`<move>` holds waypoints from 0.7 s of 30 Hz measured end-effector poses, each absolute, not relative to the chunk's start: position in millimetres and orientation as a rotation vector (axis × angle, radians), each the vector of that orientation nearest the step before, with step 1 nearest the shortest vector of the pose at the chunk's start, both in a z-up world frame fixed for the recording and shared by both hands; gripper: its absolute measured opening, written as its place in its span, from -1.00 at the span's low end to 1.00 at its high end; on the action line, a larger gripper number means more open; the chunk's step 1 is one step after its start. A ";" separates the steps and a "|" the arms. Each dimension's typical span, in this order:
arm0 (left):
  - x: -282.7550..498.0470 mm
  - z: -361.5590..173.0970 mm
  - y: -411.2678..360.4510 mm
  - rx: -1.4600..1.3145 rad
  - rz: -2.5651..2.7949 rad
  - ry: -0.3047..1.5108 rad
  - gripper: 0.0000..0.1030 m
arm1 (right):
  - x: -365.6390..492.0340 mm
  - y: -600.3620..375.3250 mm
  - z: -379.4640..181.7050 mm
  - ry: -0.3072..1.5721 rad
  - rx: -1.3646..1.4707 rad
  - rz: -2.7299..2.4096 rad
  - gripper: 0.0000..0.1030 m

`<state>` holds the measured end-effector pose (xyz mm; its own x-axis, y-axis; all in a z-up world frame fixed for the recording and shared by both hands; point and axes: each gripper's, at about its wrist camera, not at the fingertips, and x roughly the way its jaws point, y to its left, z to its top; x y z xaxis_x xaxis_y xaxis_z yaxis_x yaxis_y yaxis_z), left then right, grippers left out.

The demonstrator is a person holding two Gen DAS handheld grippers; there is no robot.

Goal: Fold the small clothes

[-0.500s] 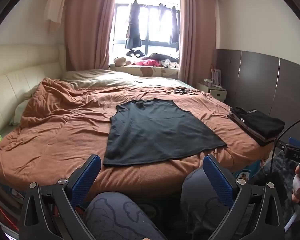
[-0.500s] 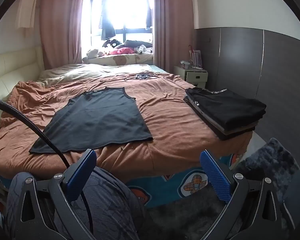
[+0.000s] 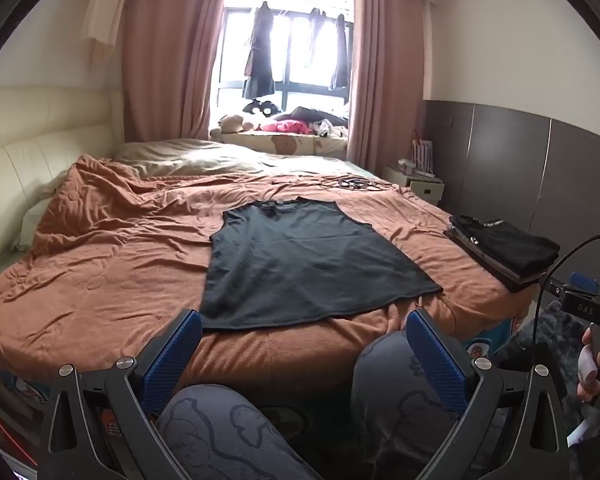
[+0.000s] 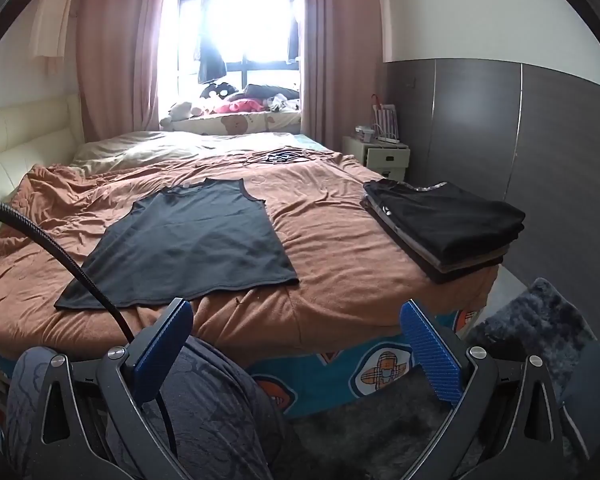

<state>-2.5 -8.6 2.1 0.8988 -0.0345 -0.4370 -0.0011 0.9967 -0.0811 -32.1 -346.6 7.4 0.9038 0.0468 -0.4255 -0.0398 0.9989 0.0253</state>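
Observation:
A dark sleeveless top (image 3: pixel 304 264) (image 4: pixel 192 244) lies spread flat on the orange bed cover (image 3: pixel 100 280) (image 4: pixel 340 248), neck toward the window, hem toward the near edge. My left gripper (image 3: pixel 303 322) hangs open short of the bed's near edge, above the person's knees (image 3: pixel 228 428), nothing between its blue pads. My right gripper (image 4: pixel 296 312) is open too, held off the bed's edge to the right of the top. Part of the right-hand tool and the hand holding it (image 3: pixel 596 356) show at the left wrist view's right side.
A stack of folded dark clothes (image 3: pixel 504 248) (image 4: pixel 444 224) sits at the bed's right edge. Cables (image 4: pixel 280 157) lie on the far part of the cover. A white nightstand (image 4: pixel 380 154) stands by the dark wall panels. A grey rug (image 4: pixel 532 320) covers the floor at right.

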 end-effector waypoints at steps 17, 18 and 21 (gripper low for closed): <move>-10.0 16.1 -7.9 -0.057 -0.014 0.454 0.99 | -39.8 -349.6 10.7 0.427 0.007 0.046 1.00; -9.4 16.7 -6.7 -0.063 -0.015 0.455 0.99 | -39.7 -349.2 11.9 0.424 0.004 0.048 1.00; -7.9 17.0 -3.1 -0.081 -0.011 0.463 0.99 | -37.3 -346.7 13.8 0.419 -0.007 0.040 1.00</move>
<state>-7.9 -3.1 17.0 0.8946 -0.0291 -0.4459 -0.0076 0.9967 -0.0803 -37.3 -346.7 13.8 0.9126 0.0378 -0.4071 -0.0406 0.9992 0.0018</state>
